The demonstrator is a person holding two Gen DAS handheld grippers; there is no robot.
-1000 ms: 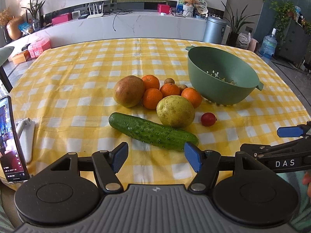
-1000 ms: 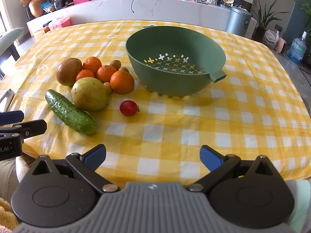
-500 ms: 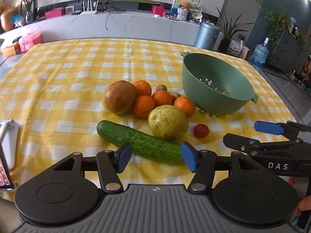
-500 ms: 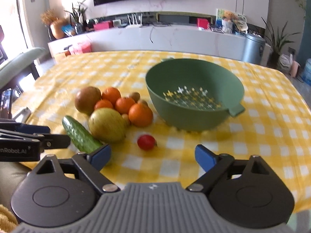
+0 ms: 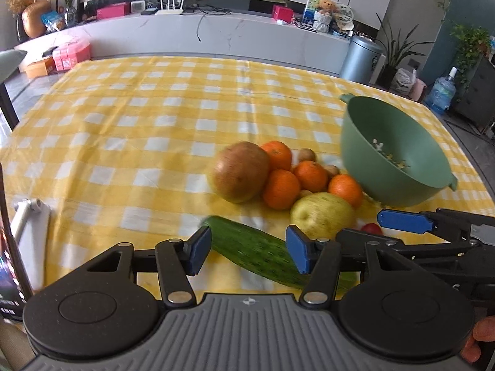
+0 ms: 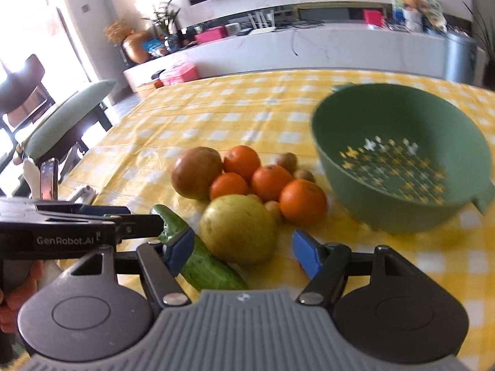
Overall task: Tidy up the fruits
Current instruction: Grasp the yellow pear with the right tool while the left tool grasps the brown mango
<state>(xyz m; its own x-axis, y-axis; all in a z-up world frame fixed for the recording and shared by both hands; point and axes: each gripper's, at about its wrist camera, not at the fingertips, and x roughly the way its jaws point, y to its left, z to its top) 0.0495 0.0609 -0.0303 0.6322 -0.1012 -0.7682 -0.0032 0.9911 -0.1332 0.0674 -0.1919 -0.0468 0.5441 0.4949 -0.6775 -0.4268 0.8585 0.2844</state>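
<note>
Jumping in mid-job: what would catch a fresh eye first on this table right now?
The cluster of fruit mid-table on the yellow checked cloth: four oranges, a reddish-brown mango at its left and a yellow-green pear in front. Right of it stands the empty green plastic colander. Nearest, the long green cucumber lies between the left gripper's open blue pads.

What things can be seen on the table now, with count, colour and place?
green plastic colander: one, empty, right of the fruit
oranges: four, orange, beside the colander
brownish-red round fruit: one, left of the oranges
yellow-green pear: one, in front of the oranges
green cucumber: one, nearest, lying flat
small red tomato: one, partly hidden
small brown fruits: several, among the oranges
left gripper: open, over the cucumber
right gripper: open, near the pear
</note>
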